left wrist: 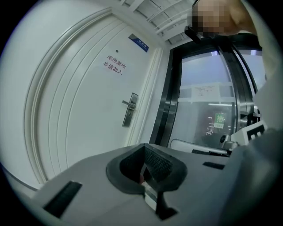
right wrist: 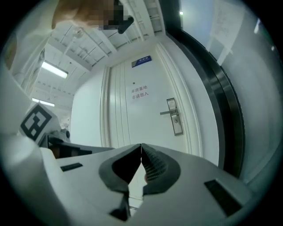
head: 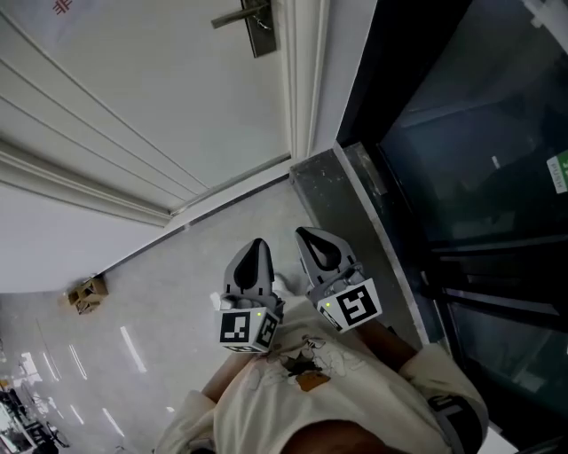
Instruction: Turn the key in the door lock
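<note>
The white door [head: 133,106] carries a metal lever handle on a lock plate [head: 258,27], at the top of the head view. The lock plate [left wrist: 130,110] shows small and far off in the left gripper view. In the right gripper view the lock plate [right wrist: 175,115] is also distant, and I cannot make out a key. My left gripper [head: 258,241] is held close to my chest, well short of the door, its jaws shut with nothing between them. The right gripper [head: 303,232] sits beside it, tips touching, also empty. Both grippers point toward the door: the left gripper [left wrist: 145,146] and the right gripper [right wrist: 141,145].
A dark glass wall [head: 479,160] with a black frame stands right of the door, behind a grey stone threshold [head: 328,186]. A small cardboard box [head: 86,294] lies on the pale floor at left. Red lettering [left wrist: 115,65] is printed on the door.
</note>
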Tool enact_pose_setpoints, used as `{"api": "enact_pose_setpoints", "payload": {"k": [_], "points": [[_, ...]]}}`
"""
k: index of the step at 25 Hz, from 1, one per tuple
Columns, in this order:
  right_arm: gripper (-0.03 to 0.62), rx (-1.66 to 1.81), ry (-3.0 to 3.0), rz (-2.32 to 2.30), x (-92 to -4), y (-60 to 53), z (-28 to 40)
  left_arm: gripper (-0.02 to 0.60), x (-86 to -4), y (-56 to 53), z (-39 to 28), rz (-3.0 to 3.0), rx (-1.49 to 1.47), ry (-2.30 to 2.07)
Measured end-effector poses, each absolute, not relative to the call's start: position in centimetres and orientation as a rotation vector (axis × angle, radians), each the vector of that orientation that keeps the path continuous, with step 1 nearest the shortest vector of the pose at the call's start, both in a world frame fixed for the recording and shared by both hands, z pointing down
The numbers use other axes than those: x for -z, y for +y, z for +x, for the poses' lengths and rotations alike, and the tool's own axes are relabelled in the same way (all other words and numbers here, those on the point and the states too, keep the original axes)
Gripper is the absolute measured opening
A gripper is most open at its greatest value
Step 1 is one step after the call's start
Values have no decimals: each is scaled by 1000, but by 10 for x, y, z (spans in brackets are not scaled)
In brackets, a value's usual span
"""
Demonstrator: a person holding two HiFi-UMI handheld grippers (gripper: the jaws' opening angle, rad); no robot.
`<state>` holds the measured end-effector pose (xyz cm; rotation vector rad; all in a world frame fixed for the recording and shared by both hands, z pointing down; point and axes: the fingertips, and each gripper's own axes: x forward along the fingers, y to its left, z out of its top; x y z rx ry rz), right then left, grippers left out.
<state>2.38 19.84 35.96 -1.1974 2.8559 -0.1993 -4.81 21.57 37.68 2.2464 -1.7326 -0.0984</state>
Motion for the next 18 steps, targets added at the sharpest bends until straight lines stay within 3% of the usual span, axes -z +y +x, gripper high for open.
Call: {"api": "enact_pose_setpoints", "payload": {"k": [14, 18], "points": [[13, 105, 2785, -1177, -341, 144, 72, 6, -412, 136, -12, 2134, 119, -1627], [13, 135, 2811, -1194, -353, 102, 58, 6, -403, 83, -28, 2150, 195, -1601]]}}
